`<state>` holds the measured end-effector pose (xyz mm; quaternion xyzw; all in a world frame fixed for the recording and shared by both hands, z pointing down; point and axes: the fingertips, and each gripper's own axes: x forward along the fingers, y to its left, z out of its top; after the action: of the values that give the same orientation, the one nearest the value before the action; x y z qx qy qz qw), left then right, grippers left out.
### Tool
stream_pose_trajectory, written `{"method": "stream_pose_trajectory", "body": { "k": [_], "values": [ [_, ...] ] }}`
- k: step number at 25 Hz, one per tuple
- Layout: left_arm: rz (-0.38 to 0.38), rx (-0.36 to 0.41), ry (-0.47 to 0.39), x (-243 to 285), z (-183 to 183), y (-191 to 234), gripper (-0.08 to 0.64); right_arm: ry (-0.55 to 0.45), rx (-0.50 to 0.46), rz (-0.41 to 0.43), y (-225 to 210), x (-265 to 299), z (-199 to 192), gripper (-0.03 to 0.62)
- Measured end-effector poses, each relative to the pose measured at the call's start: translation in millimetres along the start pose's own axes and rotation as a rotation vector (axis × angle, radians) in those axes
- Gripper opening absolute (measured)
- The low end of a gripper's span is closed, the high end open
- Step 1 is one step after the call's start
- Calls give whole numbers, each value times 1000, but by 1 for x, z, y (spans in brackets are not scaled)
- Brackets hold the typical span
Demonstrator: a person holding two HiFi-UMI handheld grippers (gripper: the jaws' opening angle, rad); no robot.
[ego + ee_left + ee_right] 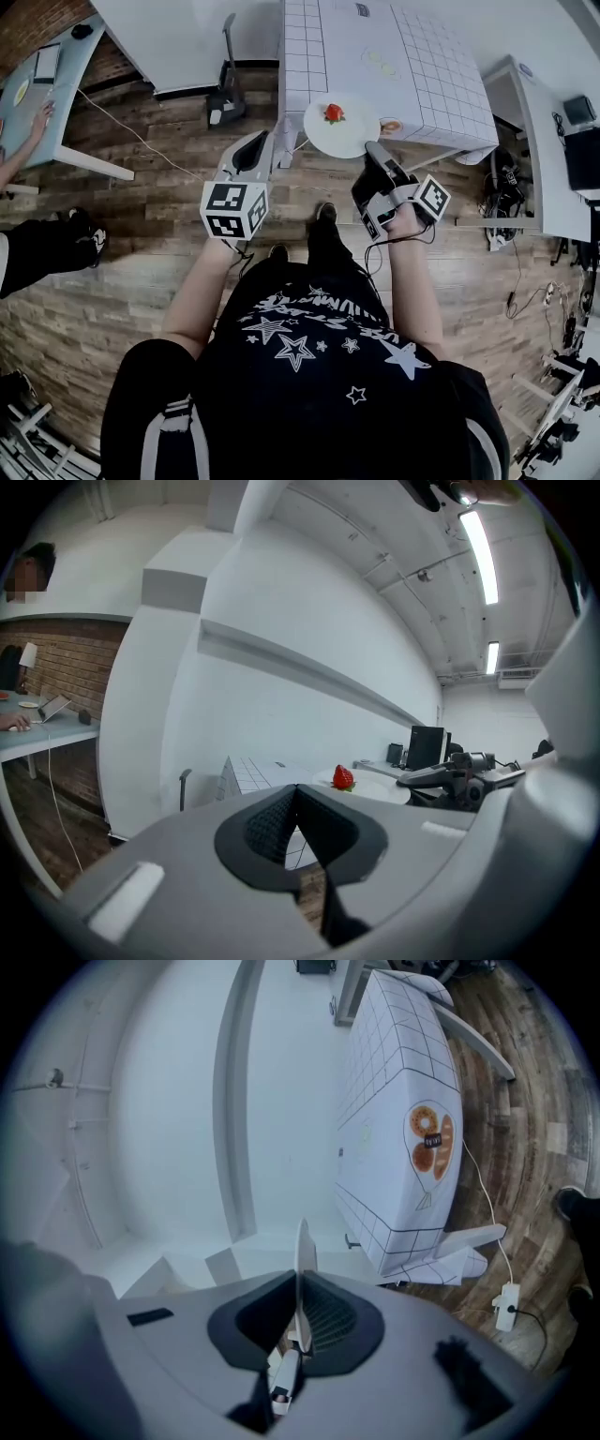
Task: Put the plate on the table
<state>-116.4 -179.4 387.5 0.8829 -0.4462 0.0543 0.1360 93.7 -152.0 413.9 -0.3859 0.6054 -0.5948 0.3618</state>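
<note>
White plate (349, 141) with a strawberry (334, 113) on it sits level at the near edge of the table (412, 66), partly over the checked cloth and partly over the wooden floor (141, 234). I cannot tell whether it touches the tabletop. The right gripper (375, 150) has its jaws pinched nearly together on the plate's near rim. In the right gripper view the plate (303, 1241) runs edge-on between the pads, which press on it from both sides.

The left gripper (265, 141) hangs just left of the plate, apart from it. Its jaws meet at the tips with nothing between them (296, 794). From its view the plate (375, 787) and strawberry (343, 777) show to the right, with the right gripper (450, 775) behind them.

A small brown round thing (391, 125) lies on the cloth just right of the plate. A black stand (225, 94) is on the floor left of the table. Far left, a person's hand (42, 117) rests on a side desk (56, 94).
</note>
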Motion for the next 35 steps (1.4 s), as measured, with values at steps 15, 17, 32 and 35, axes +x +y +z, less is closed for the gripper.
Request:
{"method": "stream_pose_trajectory", "body": {
  "k": [15, 17, 32, 35],
  "values": [
    [106, 3, -5, 55, -25, 0, 9, 147, -24, 15, -44, 50, 52, 23],
    [117, 4, -5, 64, -24, 4, 9, 177, -45, 25, -44, 61, 55, 23],
    [242, -31, 20, 124, -22, 21, 9, 336, -12, 45, -57, 134, 103, 23],
    [286, -17, 21, 132, -17, 30, 9, 369, -3, 40, -62, 156, 111, 23]
  ]
}}
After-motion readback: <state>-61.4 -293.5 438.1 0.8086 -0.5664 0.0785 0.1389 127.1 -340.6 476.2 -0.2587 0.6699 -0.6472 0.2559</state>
